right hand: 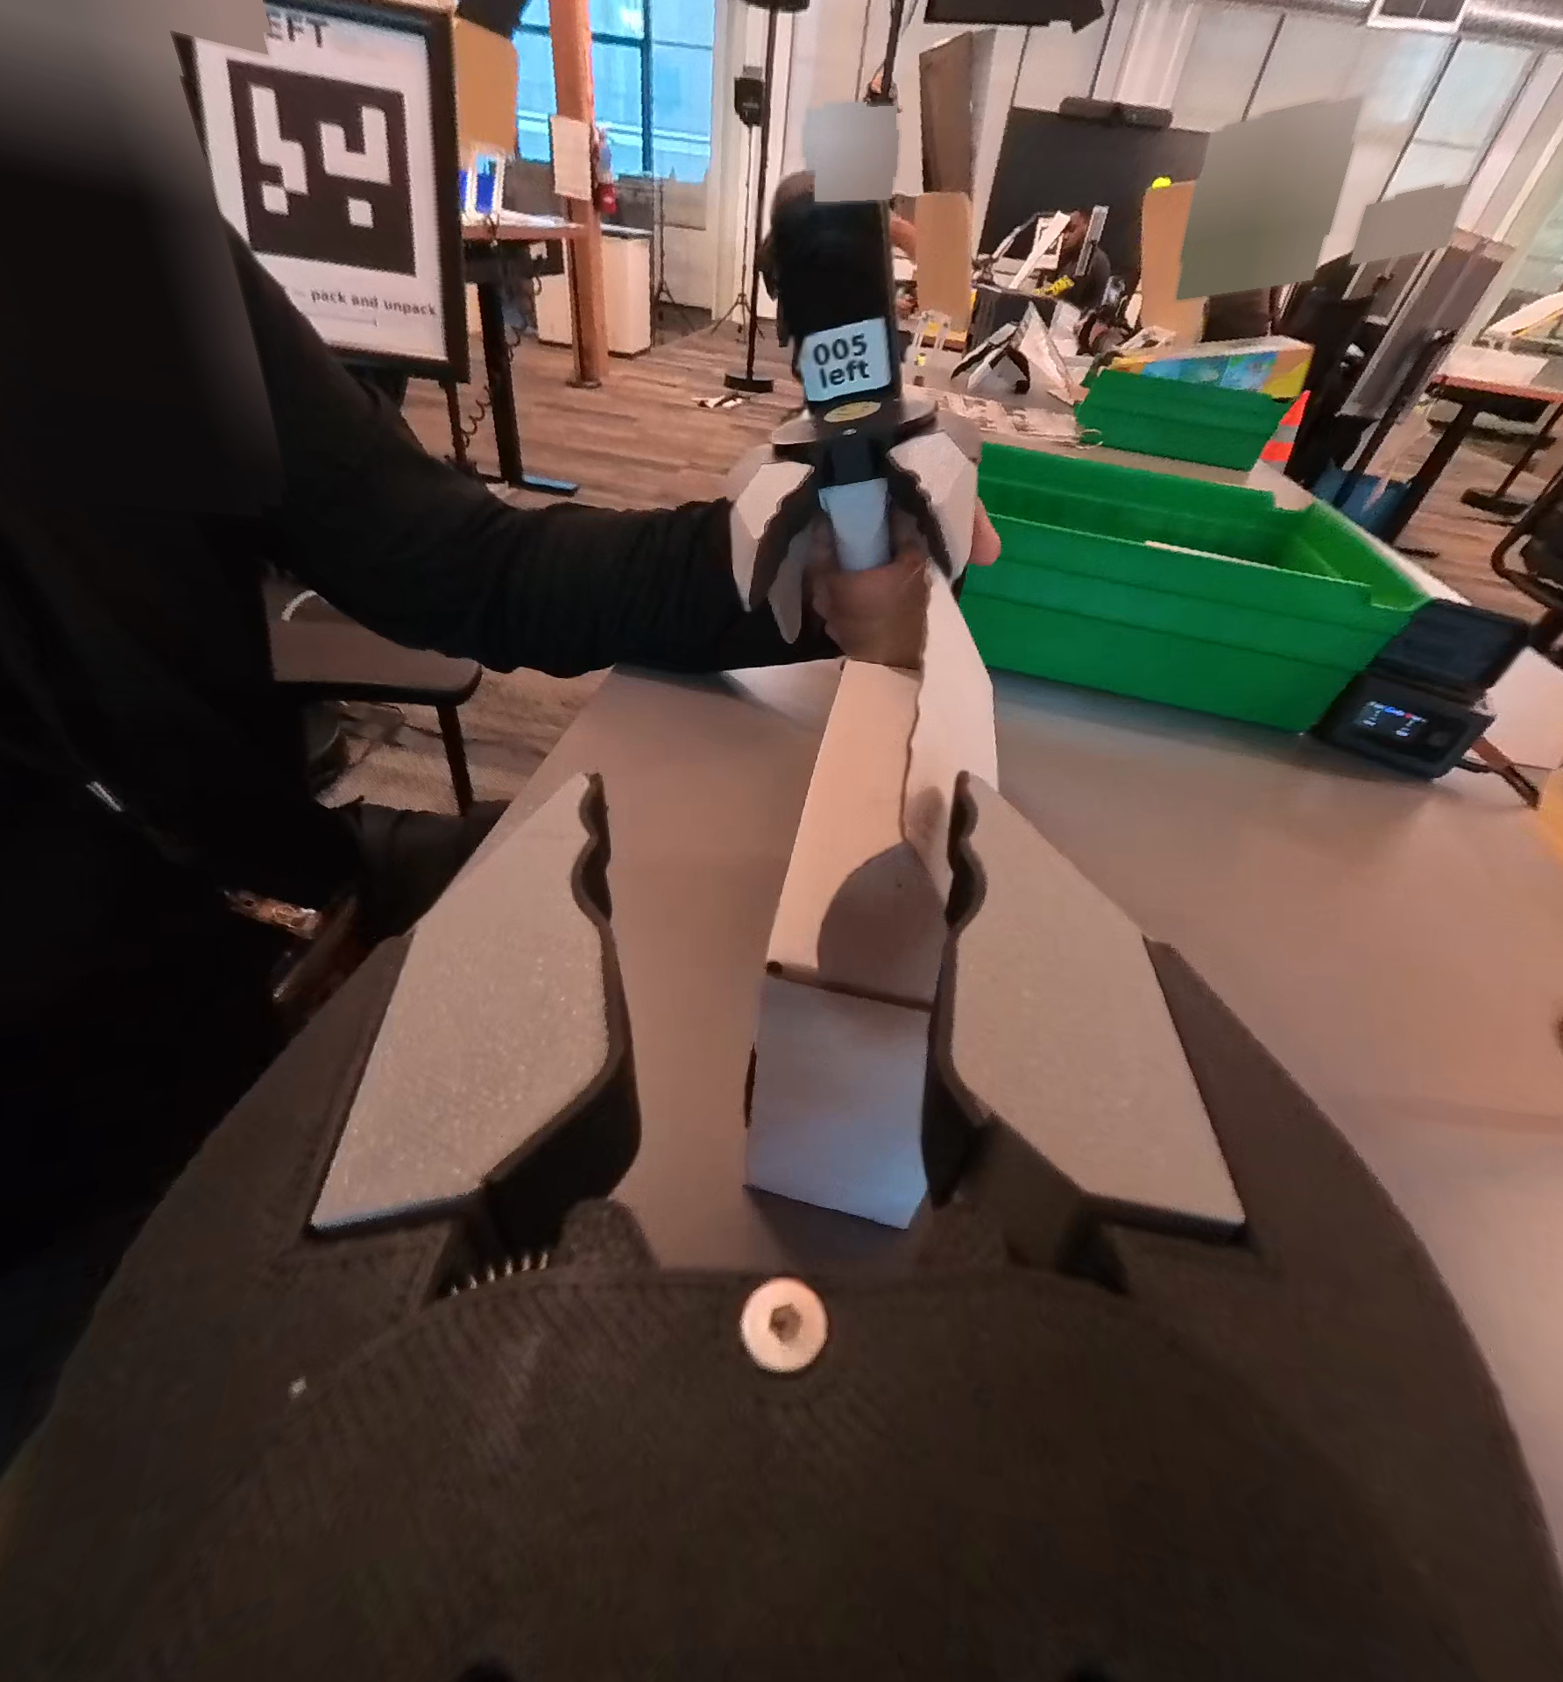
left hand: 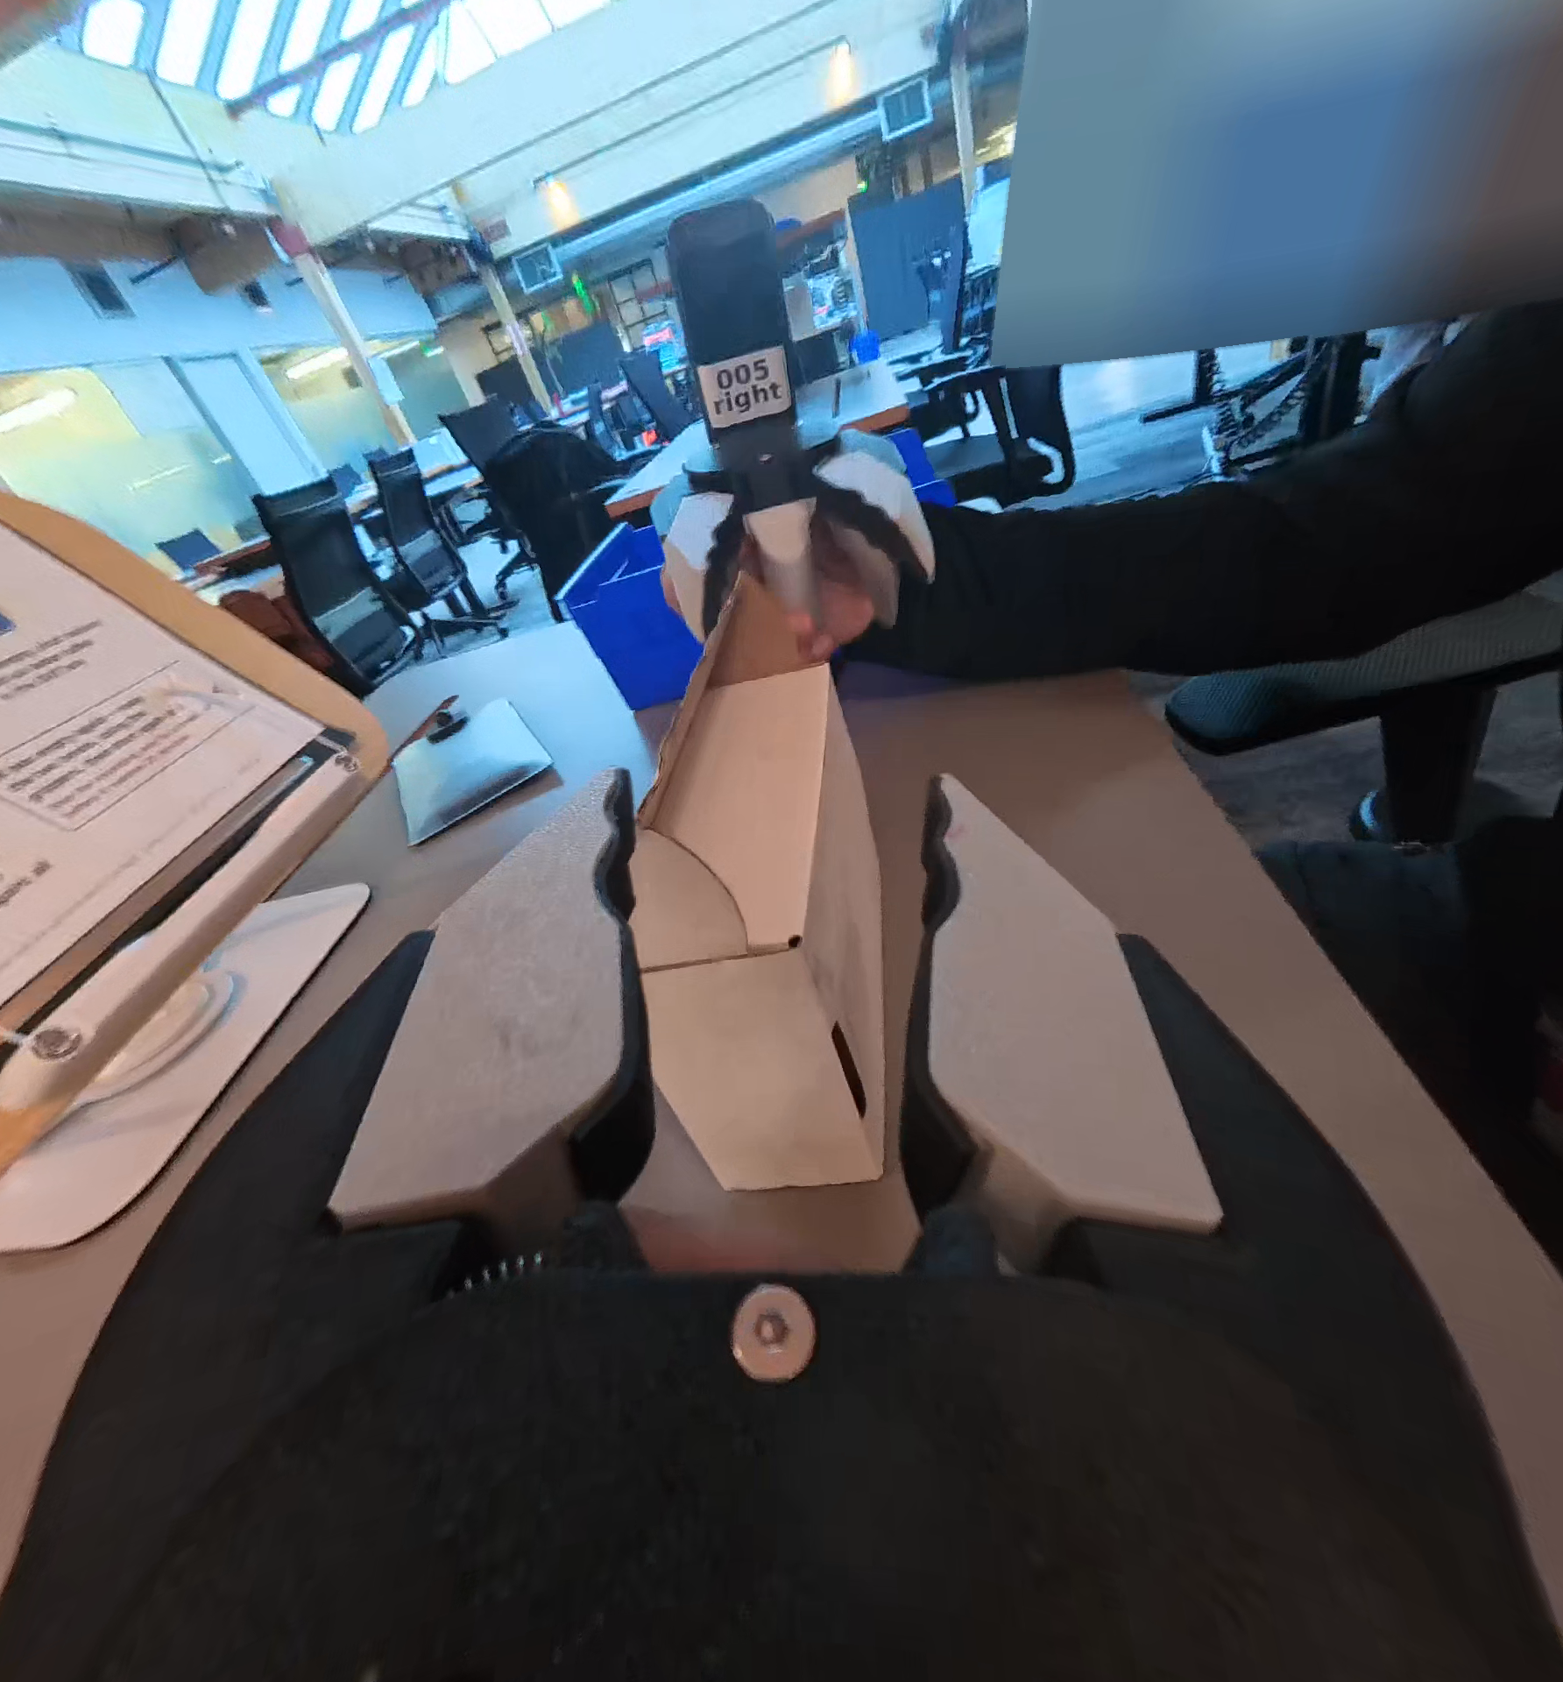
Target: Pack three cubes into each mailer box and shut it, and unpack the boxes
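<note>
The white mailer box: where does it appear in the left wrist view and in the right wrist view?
Left wrist view: the white mailer box stands at centre, between that gripper's open fingers.
Right wrist view: the box is at centre, slightly right, against the right-hand finger.
Shared landmark: the grey table beneath it.

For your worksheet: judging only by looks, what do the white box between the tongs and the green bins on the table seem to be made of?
White box: seemingly corrugated cardboard with a matte white face; brown fluted edges and sharp fold creases show. Green bins: probably moulded plastic, smooth with a slight sheen, uniform colour and thick rolled rims.
</note>
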Tool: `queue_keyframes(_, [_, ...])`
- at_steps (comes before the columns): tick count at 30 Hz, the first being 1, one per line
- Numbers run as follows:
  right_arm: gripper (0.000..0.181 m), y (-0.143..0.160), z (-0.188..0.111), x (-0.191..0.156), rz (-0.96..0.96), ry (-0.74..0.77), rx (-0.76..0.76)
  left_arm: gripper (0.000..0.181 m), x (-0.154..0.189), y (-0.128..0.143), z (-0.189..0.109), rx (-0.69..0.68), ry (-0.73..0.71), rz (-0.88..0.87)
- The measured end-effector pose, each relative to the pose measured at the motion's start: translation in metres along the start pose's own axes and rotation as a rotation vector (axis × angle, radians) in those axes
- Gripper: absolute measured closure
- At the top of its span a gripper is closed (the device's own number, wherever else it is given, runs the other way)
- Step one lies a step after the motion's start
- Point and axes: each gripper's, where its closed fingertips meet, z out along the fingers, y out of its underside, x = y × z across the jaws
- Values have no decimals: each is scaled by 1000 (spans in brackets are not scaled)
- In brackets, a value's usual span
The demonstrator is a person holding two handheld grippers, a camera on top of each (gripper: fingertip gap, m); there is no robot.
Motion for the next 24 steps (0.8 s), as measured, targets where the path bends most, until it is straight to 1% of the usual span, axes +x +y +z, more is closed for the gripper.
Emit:
queue_keyframes(3, [107,1,3,0,-31,19,-8,119,4,3,3,-14,14,7])
queue_keyframes(5, [106,0,4,0,-19,16,0,117,5,4,5,-17,17,2])
queue_keyframes(8, [107,-2,8,2,-10,15,9,120,5,3,7,-14,12,7])
queue_keyframes(10, [115,-4,10,2,1,11,21,127,7,4,9,-13,21,2])
queue_keyframes(14, [146,0,8,0,-1,-12,3,143,9,6,9,-21,41,-20])
queue_keyframes(16, [157,2,8,-4,6,-36,-4,150,10,8,9,-29,55,-34])
queue_keyframes(20, [166,14,10,3,8,3,-61,160,7,20,10,-81,33,-25])
queue_keyframes(24, [169,19,10,4,45,-1,-87,162,7,24,10,-98,42,-44])
